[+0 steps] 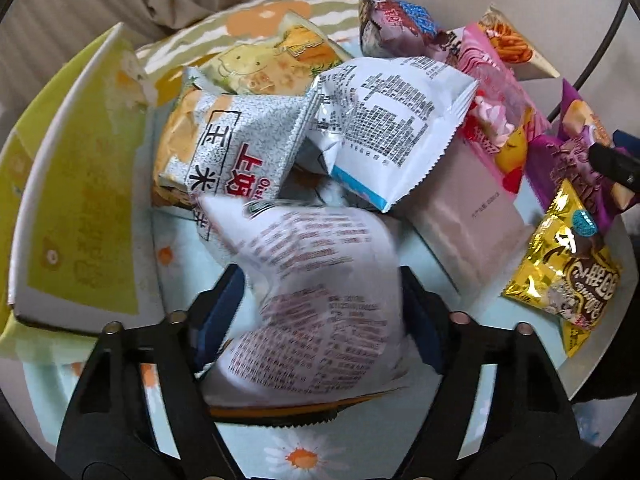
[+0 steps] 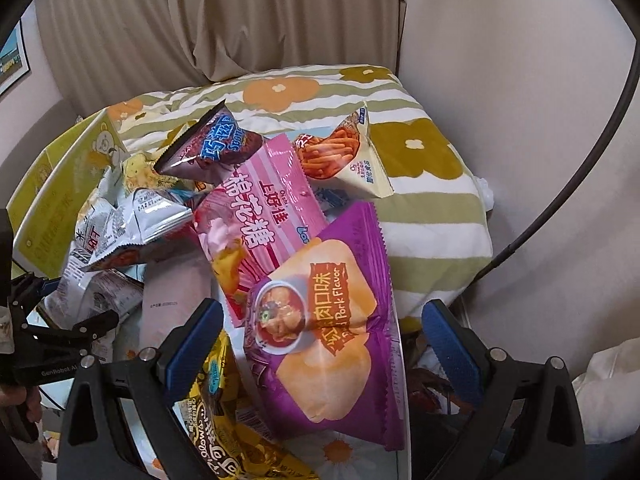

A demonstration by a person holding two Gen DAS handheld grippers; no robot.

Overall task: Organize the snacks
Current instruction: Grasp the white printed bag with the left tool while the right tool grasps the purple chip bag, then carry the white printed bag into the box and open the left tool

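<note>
A heap of snack bags lies on a round table with a daisy cloth [image 1: 300, 456]. My left gripper [image 1: 320, 304] is shut on a white bag with red print [image 1: 320, 300], held between its blue pads. Behind it lie a white rice-cracker bag [image 1: 240, 152], a white bag with black print [image 1: 392, 120], a pink marshmallow bag [image 2: 256, 216] and a gold bag [image 1: 560, 280]. My right gripper [image 2: 324, 336] is open, its jaws on either side of a purple pork-flavour chip bag [image 2: 320, 320] without touching it. The left gripper [image 2: 64, 320] shows at the left of the right wrist view.
A yellow-green box [image 1: 80, 208] stands open at the table's left. A striped flowered cushion [image 2: 420, 184] lies behind the heap, against beige curtains. A brown bag [image 2: 216, 148] and an orange-stick bag [image 2: 348, 156] sit at the back. A black cable [image 2: 560, 200] curves on the right.
</note>
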